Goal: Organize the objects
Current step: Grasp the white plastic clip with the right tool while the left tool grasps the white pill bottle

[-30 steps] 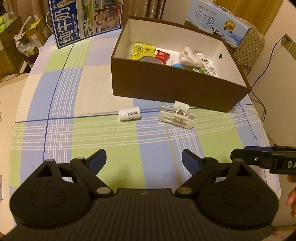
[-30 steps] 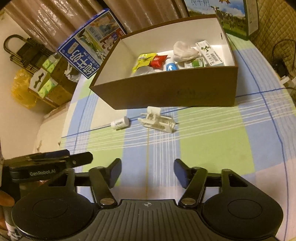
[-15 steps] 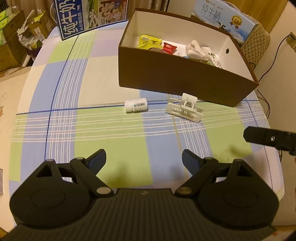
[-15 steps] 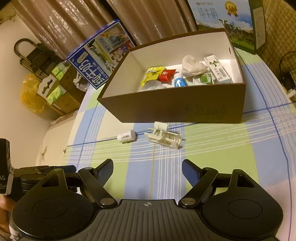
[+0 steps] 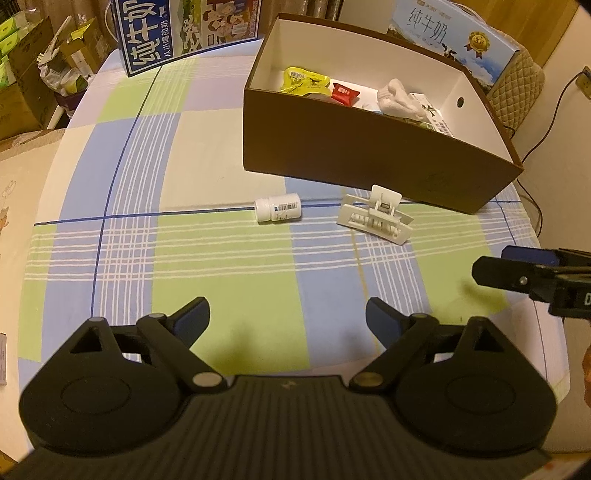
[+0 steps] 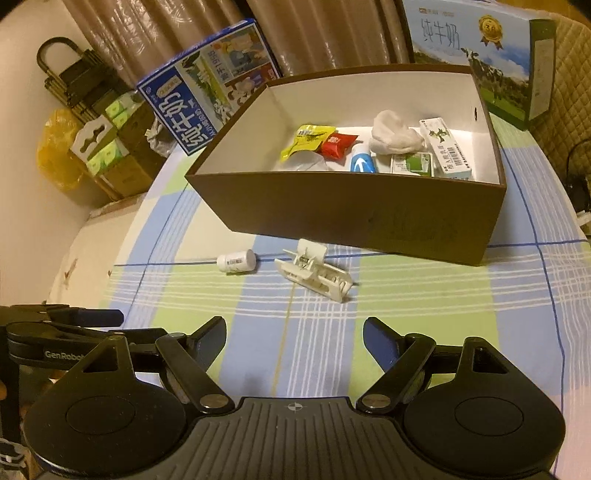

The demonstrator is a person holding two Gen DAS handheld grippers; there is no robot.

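A white pill bottle point(image 5: 277, 208) point(image 6: 236, 261) lies on its side on the checked tablecloth. Right of it lies a white claw clip point(image 5: 375, 218) point(image 6: 314, 275), just before the brown box point(image 5: 369, 162) point(image 6: 351, 210). Inside the box are a yellow packet point(image 6: 308, 142), a red packet point(image 6: 338, 144), a white cloth point(image 6: 395, 136) and small cartons. My left gripper point(image 5: 287, 310) hovers over the cloth short of the bottle, jaws opening, nothing between them. My right gripper point(image 6: 294, 326) is open and empty, short of the clip; its tip point(image 5: 517, 275) shows in the left wrist view.
Two blue milk cartons point(image 5: 184, 33) point(image 5: 461, 40) stand behind the box. Cardboard boxes point(image 5: 26, 88) crowd the floor on the left. A quilted chair point(image 5: 517, 85) and a cable are at the right. The table's right edge point(image 5: 554, 332) is near my right gripper.
The right gripper's jaws have spread wider and its view has rolled, so the box sits more level. In the left wrist view the right gripper's tip has risen. Bottle and clip lie as before.
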